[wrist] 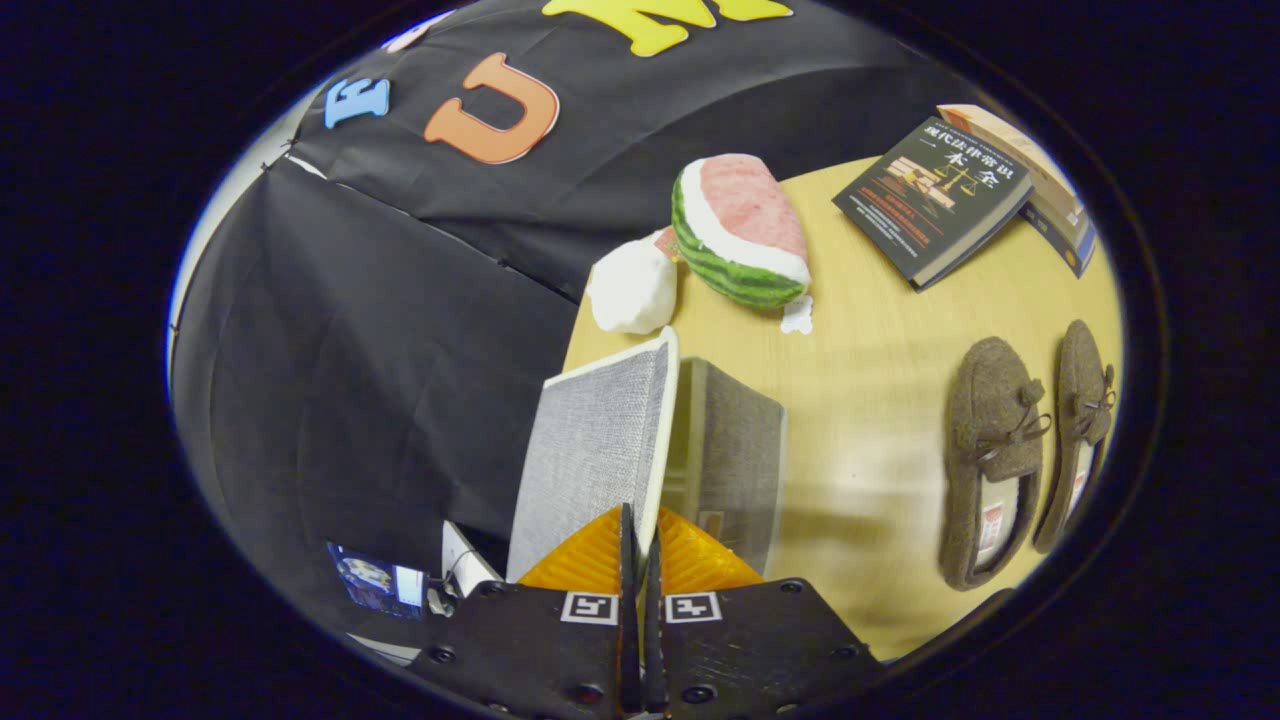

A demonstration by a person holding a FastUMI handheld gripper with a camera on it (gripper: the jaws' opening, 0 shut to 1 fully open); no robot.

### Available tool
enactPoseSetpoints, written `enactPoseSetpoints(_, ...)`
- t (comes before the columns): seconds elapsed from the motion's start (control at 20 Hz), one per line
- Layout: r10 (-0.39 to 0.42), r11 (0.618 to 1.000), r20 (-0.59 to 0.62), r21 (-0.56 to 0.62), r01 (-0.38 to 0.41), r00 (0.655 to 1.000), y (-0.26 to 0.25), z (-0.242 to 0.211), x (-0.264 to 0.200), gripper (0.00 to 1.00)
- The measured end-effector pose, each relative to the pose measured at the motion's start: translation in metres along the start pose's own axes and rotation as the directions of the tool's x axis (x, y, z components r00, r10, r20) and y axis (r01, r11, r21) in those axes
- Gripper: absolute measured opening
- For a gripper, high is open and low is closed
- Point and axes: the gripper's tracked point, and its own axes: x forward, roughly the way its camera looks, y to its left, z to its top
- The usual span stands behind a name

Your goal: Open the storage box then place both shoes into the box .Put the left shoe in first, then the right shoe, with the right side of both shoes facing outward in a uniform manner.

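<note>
The hand-held gripper has its orange fingers drawn nearly together, pinching the edge of the grey fabric lid of the storage box, just ahead of them. The lid stands raised, so opening looks under way or nearly done. Both brown slippers lie side by side on the bench, well off to the gripper's right, untouched; placing left then right remains.

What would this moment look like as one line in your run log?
tool: shut on box lid, lifting it | storage box: partly open | both shoes: on table, untouched
</note>
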Motion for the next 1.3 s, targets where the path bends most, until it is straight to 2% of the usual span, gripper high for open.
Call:
enactPoseSetpoints(0.3,0.1,0.995,-0.003,0.015,-0.1,0.995,0.08,0.011,-0.014,0.03)
enactPoseSetpoints(0.4,0.15,0.989,-0.002,-0.01,-0.15,0.989,0.114,0.016,-0.012,0.03)
enactPoseSetpoints(0.65,0.204,0.975,-0.018,-0.081,-0.205,0.979,0.182,0.017,0.011,0.02)
enactPoseSetpoints(0.8,0.242,0.958,-0.011,-0.157,-0.24,0.97,0.218,0.021,0.025,0.1)
enactPoseSetpoints(0.85,0.258,0.951,-0.005,-0.177,-0.255,0.966,0.229,0.022,0.028,0.23)
enactPoseSetpoints(0.95,0.28,0.937,0.016,-0.222,-0.27,0.96,0.243,0.024,0.027,0.55)
enactPoseSetpoints(1.05,0.249,0.937,0.045,-0.262,-0.229,0.968,0.242,0.024,0.022,0.86)
enactPoseSetpoints(1.3,0.147,0.953,0.062,-0.275,-0.125,0.987,0.204,0.02,0.005,0.94)
